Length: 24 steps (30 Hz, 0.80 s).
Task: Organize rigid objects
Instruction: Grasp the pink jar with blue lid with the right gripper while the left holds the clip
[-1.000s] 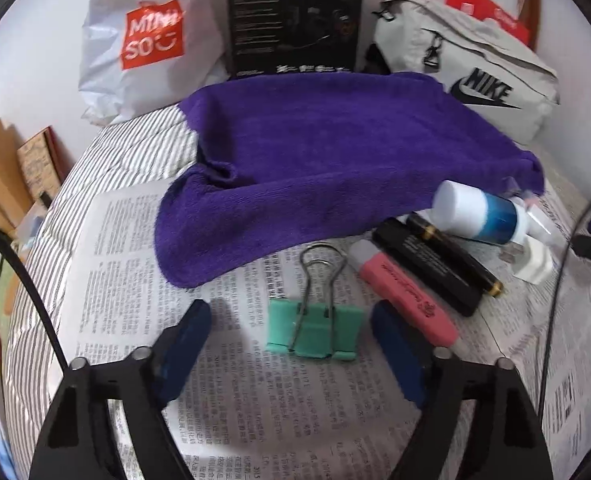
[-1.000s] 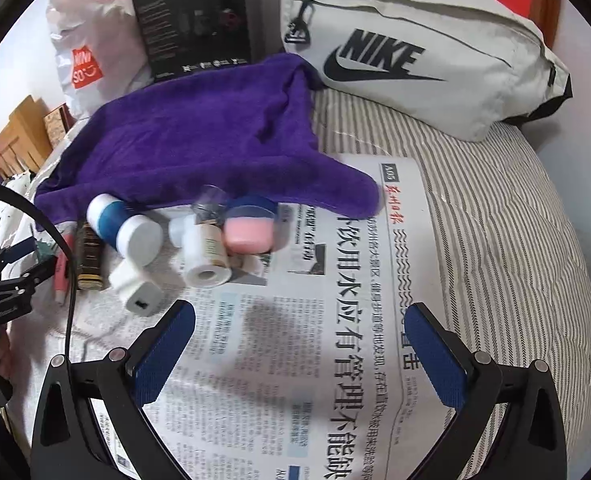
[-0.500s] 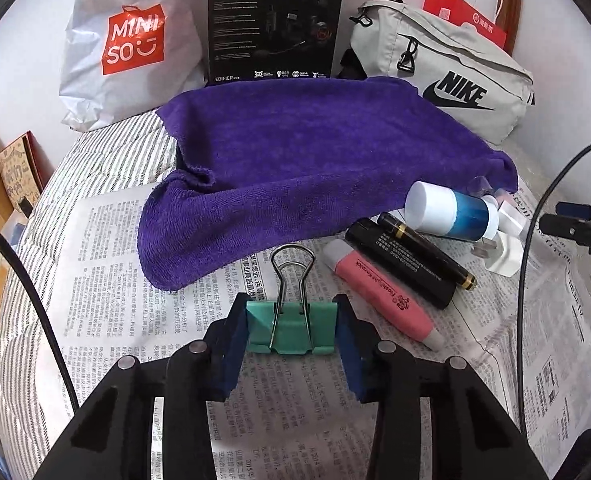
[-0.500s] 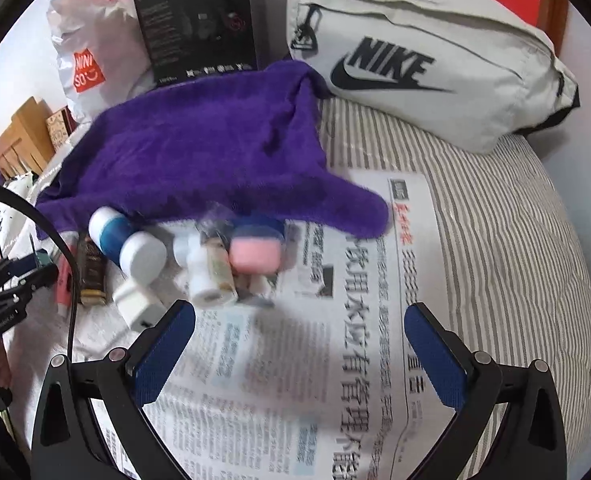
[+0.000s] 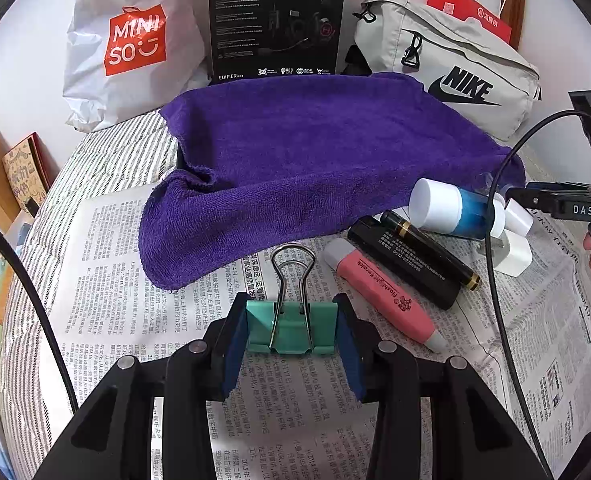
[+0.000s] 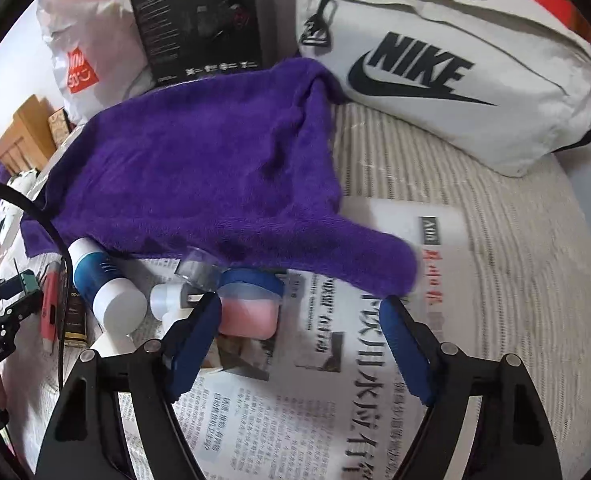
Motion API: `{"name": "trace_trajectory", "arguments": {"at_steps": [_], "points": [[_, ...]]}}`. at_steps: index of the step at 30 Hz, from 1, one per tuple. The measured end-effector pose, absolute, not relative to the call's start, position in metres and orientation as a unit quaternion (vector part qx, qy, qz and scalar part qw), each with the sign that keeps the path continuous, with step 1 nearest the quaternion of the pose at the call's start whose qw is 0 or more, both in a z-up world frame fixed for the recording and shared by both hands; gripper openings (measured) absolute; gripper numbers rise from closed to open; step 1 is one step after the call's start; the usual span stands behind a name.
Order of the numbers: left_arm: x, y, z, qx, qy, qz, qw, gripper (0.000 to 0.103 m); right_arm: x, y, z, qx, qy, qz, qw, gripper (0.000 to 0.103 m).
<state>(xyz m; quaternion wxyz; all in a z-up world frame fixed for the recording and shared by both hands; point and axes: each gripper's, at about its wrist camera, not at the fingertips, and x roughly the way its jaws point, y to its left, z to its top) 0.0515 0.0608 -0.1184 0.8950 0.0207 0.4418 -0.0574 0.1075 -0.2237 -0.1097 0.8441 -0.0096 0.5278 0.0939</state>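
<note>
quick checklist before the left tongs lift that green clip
1. Left tongs shut on the binder clip, a pad on each side: ok.
2. Clip apart from the pink highlighter: ok.
3. Wire handles clear of the purple towel: ok.
4. Clip lifted off the newspaper: cannot tell.
5. Right tongs open, holding nothing: ok.
6. Drop-off spot visible: cannot tell.

Soft, even daylight fills both fisheye views, edges bending hard into black corners; the left view is sharp, while motion blur smears the right view's newspaper (image 6: 375, 380) print and purple towel (image 6: 215, 168) edge.
</note>
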Motion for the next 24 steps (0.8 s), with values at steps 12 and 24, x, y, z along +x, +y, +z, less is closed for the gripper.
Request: {"name": "trace_trajectory", "arguments": {"at_steps": [12, 24], "points": [[0.052, 0.061, -0.119, 0.019, 0.442, -0.055, 0.895, 0.040, 0.105, -0.215, -0.114, -0.055, 0.529, 0.092, 0.842, 0.058], [0.052, 0.062, -0.118, 0.009, 0.444, -0.047, 0.895, 0.040, 0.105, -0.222, -0.111, -0.043, 0.521, 0.095, 0.847, 0.039]]}}
